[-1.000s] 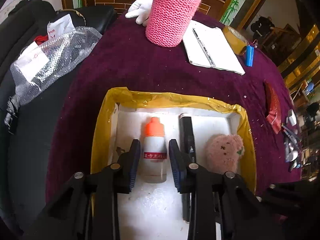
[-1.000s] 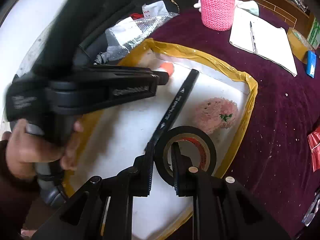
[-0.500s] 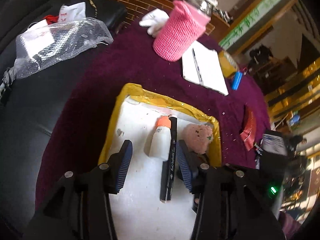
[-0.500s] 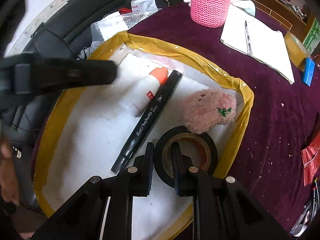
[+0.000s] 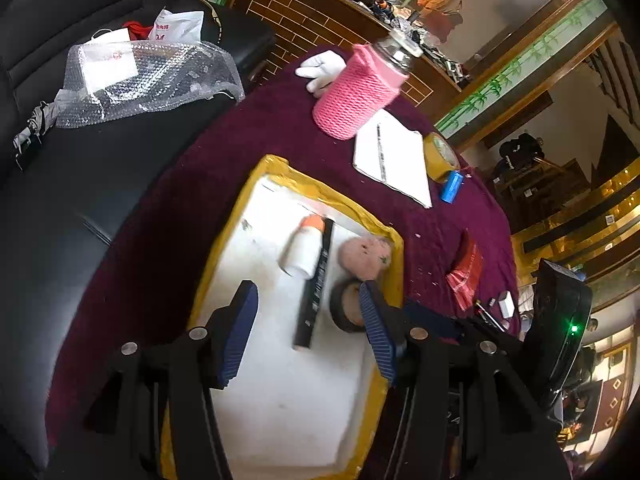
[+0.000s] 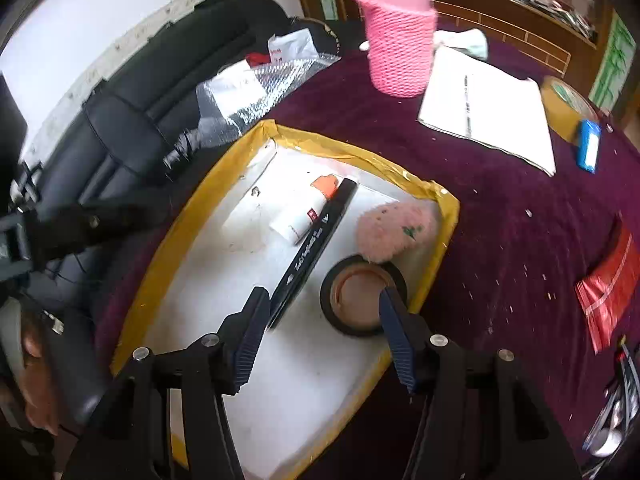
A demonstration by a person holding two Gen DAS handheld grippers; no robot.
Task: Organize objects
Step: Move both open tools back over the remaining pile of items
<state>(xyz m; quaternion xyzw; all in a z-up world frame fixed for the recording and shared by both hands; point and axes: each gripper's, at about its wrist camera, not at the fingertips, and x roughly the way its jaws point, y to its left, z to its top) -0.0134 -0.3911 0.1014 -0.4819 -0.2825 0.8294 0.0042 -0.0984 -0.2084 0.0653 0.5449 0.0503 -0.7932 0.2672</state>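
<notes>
Both grippers — left (image 5: 307, 330), right (image 6: 320, 334) — hang released, empty. The tape roll (image 6: 362, 296) lies flat in the tray (image 6: 444, 216) beside the marker (image 6: 316, 246) — light, stiff; grip across its rim.

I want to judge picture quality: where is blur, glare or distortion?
Left wrist view: black marker smeared by motion, tray floor glaring white, room lines bent by fisheye. Right wrist view: mostly sharper; pink plush soft, edges curved.
</notes>
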